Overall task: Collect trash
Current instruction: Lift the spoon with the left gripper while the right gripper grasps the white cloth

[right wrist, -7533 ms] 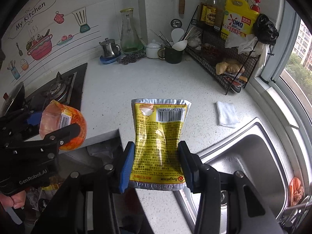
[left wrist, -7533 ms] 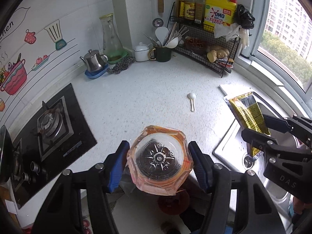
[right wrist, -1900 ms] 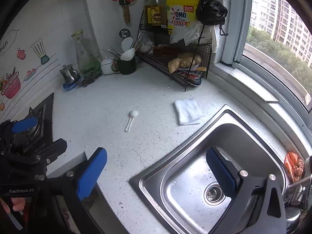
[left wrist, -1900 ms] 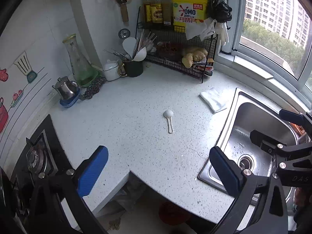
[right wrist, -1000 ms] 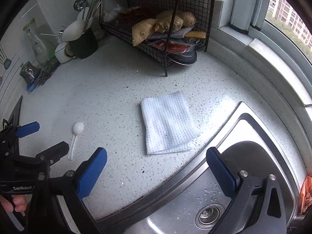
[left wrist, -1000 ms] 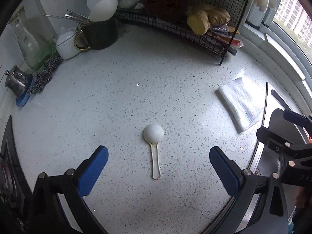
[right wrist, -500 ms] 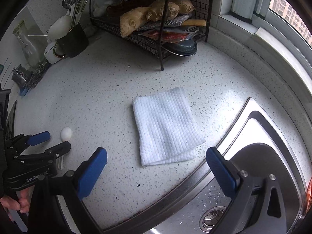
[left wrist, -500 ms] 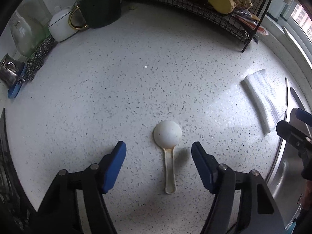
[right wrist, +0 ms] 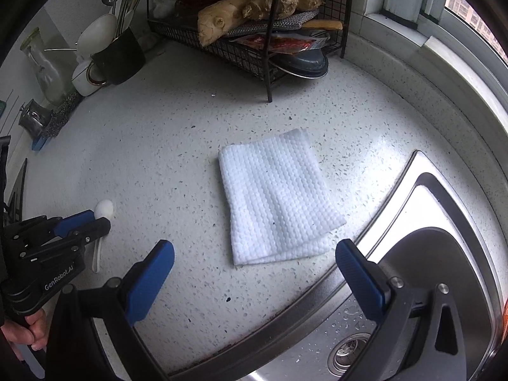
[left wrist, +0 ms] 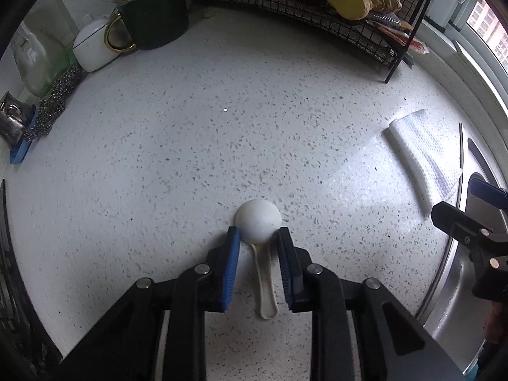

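The left gripper (left wrist: 257, 238) fingers have just been closing around the white spoon (left wrist: 258, 222) on the bench (left wrist: 190, 158), seemingly not yet gripping; its handle is partly hidden. Beside the spoon, the right gripper (right wrist: 254, 270) is spread wide over the folded cloth (right wrist: 276, 197).

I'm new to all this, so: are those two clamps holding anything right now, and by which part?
Not yet. The left gripper has been closing around the white spoon where bowl meets handle, pads not visibly pressing. The right gripper is open over the folded cloth.
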Action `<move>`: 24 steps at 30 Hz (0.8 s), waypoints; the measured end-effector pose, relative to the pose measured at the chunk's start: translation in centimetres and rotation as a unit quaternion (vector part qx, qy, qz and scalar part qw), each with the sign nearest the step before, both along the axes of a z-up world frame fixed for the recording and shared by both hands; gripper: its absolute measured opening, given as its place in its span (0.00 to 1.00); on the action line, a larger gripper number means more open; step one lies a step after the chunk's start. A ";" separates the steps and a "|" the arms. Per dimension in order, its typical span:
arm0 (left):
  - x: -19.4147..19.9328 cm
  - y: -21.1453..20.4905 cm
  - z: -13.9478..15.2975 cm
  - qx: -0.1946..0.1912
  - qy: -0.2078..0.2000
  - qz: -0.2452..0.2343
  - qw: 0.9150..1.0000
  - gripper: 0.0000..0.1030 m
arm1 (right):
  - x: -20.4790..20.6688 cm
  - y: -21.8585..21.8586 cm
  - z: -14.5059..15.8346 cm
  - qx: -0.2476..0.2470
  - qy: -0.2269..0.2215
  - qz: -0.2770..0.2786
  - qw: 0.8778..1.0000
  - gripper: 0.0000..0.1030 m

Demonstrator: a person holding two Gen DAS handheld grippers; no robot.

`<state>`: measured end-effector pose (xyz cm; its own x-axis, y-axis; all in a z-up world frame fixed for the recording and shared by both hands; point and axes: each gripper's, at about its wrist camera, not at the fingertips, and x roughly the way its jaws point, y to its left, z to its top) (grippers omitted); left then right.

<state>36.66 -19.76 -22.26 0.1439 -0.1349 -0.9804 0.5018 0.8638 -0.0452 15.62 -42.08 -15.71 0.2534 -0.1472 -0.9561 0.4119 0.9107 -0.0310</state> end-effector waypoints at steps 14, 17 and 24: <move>-1.3 0.9 2.1 -0.005 -0.004 0.010 1.000 0.01 | 2.5 -1.0 -2.8 -0.024 0.019 0.044 0.999 0.84; -1.4 1.0 1.9 -0.013 -0.001 0.017 1.000 0.01 | 2.9 -0.2 -3.0 -0.044 0.015 0.071 0.996 0.69; -1.9 2.0 2.8 -0.026 0.004 0.026 0.999 0.01 | 3.4 1.7 -2.8 -0.042 0.007 0.097 0.994 0.14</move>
